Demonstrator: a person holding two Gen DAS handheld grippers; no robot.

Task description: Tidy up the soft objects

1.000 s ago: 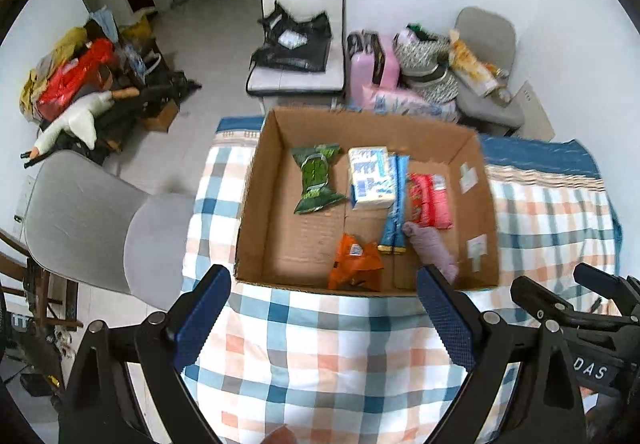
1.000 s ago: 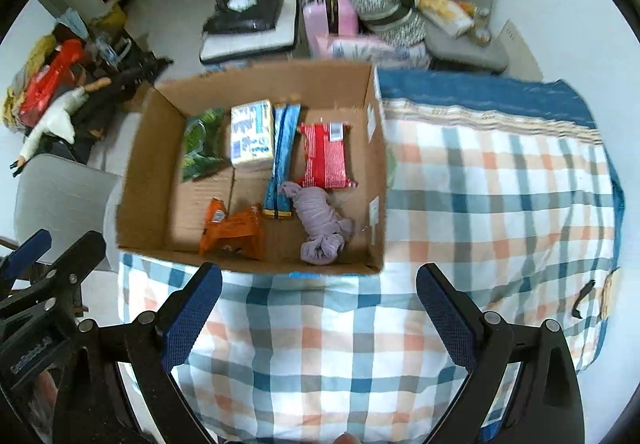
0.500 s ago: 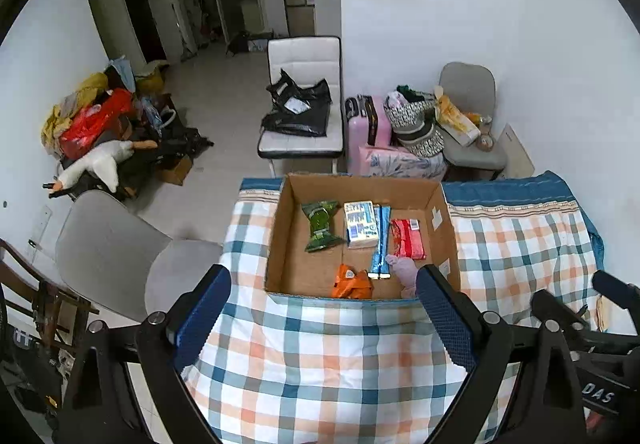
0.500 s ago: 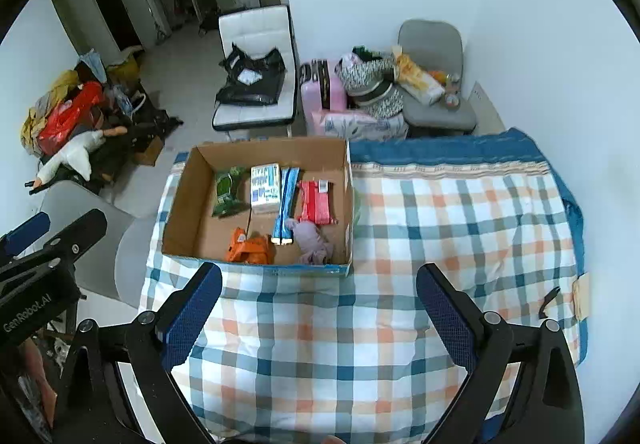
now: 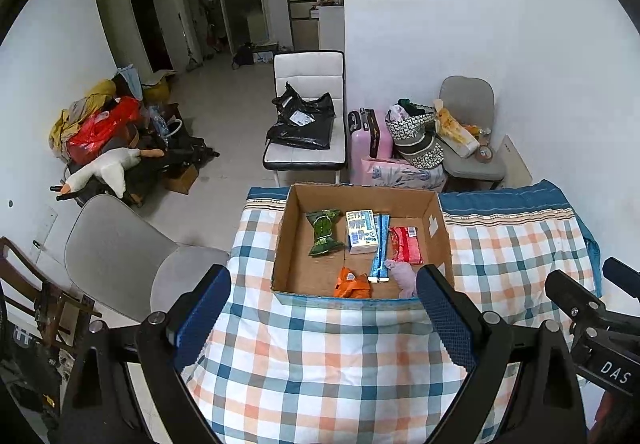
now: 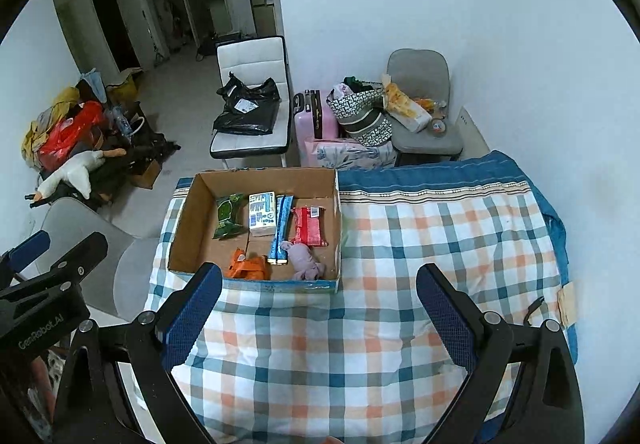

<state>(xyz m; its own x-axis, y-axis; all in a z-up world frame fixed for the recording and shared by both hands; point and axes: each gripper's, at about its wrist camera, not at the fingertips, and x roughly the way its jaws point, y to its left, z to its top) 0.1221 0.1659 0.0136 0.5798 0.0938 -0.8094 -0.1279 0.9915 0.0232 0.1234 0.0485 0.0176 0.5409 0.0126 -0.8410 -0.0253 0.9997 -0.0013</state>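
A cardboard box (image 5: 288, 232) (image 6: 188, 222) stands on a checked cloth (image 5: 328, 360) (image 6: 420, 244). In it lie a green packet (image 5: 322, 232) (image 6: 228, 214), a white-blue tissue pack (image 5: 361, 230) (image 6: 262, 213), a blue strip pack (image 5: 380, 248) (image 6: 280, 230), a red pack (image 5: 405, 244) (image 6: 308, 226), an orange packet (image 5: 352, 283) (image 6: 248, 266) and a lilac soft toy (image 5: 402, 276) (image 6: 302, 260). My left gripper (image 5: 324, 324) is open and empty, held high before the box. My right gripper (image 6: 320, 324) is open and empty, to the box's right.
A grey chair (image 5: 120, 256) stands left of the table. Behind it are a white chair with a black bag (image 5: 306, 124), a pink suitcase (image 5: 368, 132), a grey chair with bags (image 5: 468, 132) and a pile with a goose toy (image 5: 104, 168). A wall runs at the right.
Both grippers have pulled back and up from the box, so the box looks smaller and more of the room shows. Both stay open and empty.
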